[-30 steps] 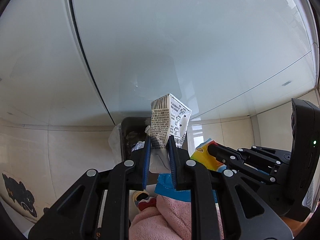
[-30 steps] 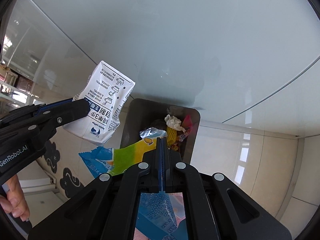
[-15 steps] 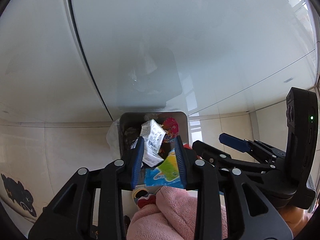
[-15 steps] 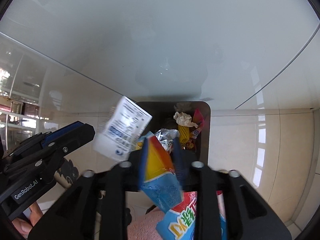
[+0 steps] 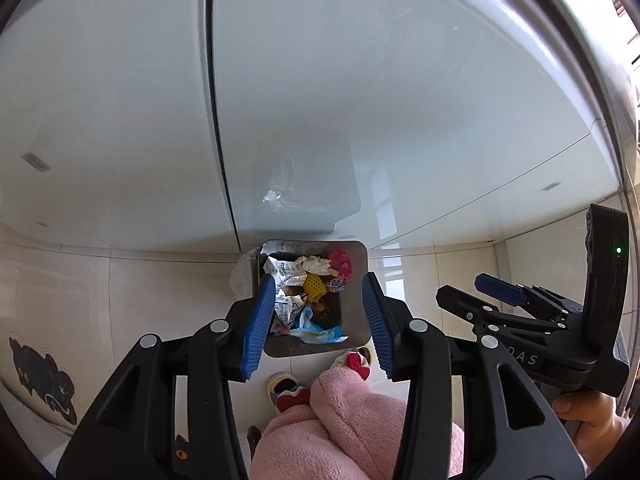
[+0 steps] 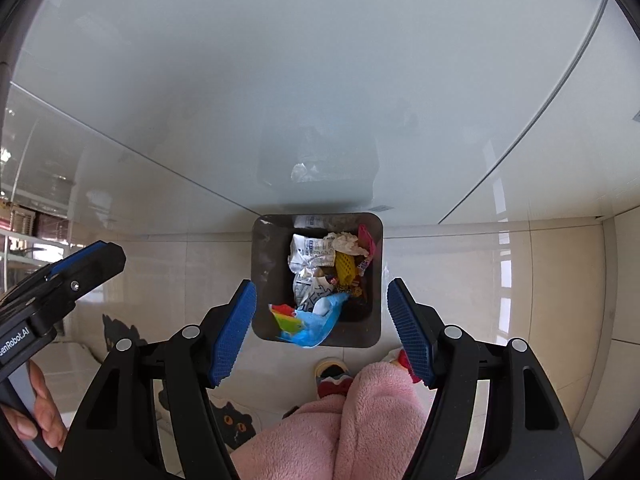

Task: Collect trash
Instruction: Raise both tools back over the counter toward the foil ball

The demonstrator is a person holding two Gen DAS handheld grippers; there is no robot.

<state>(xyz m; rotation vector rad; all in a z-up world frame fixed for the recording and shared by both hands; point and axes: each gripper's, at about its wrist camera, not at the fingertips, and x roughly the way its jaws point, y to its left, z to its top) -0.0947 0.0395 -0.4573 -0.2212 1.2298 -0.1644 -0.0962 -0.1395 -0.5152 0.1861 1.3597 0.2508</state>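
A dark grey square trash bin stands on the floor against a white cabinet front. It holds several wrappers, a white tissue and a yellow net. The white printed pouch lies inside it. The blue, yellow and green wrapper lies at the bin's near edge. My left gripper is open and empty above the bin. My right gripper is open and empty above the bin, and it also shows at the right of the left wrist view.
The floor is glossy beige tile. The person's pink fleece legs and slippers with red bows are just below the bin. A mat with black cat prints lies at the left.
Both grippers have opened wide. The white pouch fell from the left gripper and the colourful wrapper fell from the right gripper; both now lie in the bin.
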